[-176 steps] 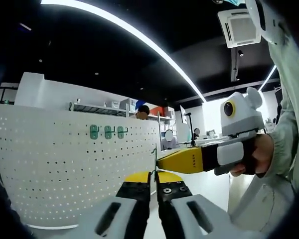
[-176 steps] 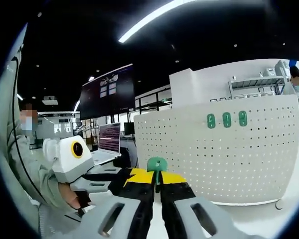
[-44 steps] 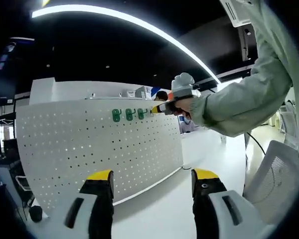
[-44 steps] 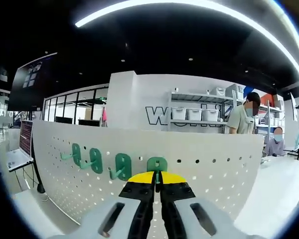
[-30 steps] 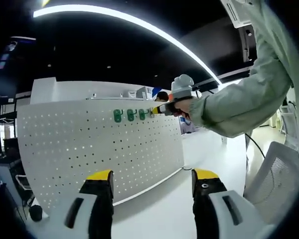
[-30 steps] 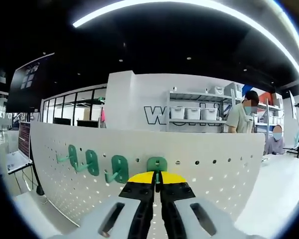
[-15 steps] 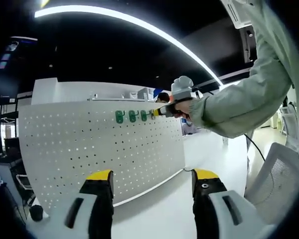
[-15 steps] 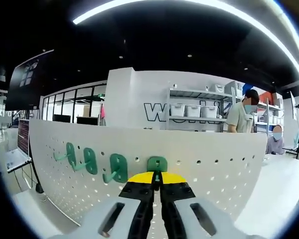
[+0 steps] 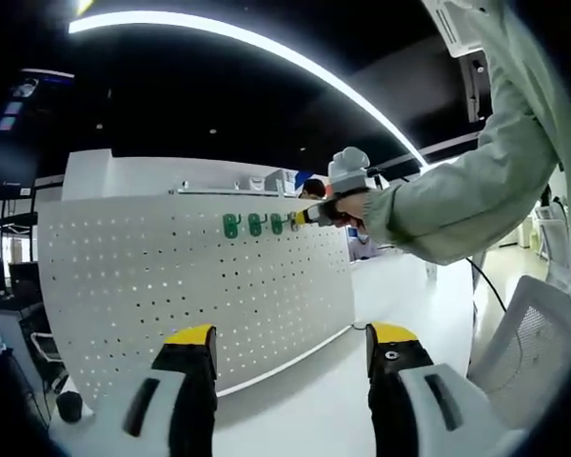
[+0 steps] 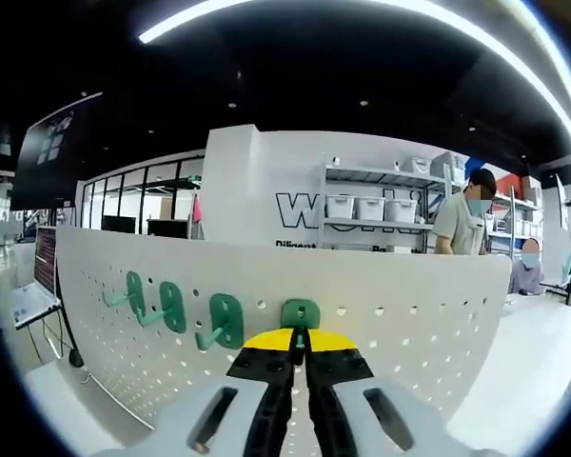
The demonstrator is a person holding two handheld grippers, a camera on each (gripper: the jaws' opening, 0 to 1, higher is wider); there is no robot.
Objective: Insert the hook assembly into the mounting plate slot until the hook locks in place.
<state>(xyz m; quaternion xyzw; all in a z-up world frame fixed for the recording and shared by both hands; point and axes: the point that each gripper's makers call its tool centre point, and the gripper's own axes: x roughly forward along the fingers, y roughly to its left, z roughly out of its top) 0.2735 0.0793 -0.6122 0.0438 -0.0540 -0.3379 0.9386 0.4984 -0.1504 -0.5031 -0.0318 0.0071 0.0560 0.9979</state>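
The white perforated mounting plate stands upright with three green hooks in its top rows. My left gripper is open and holds nothing, well back from the plate. My right gripper, held in a person's hand, meets the plate just right of those hooks. In the right gripper view my right gripper is shut on a fourth green hook, held against the plate beside the mounted hooks. Whether this hook is seated in a slot I cannot tell.
A pale green sleeve reaches across the left gripper view, with a white mesh chair below it. Behind the plate are shelves with bins and a standing person. A dark wall screen and a laptop sit at left.
Since about six seconds ago the left gripper has opened and let the hook go, and the right gripper has carried it to the plate. Over the last second it has barely moved.
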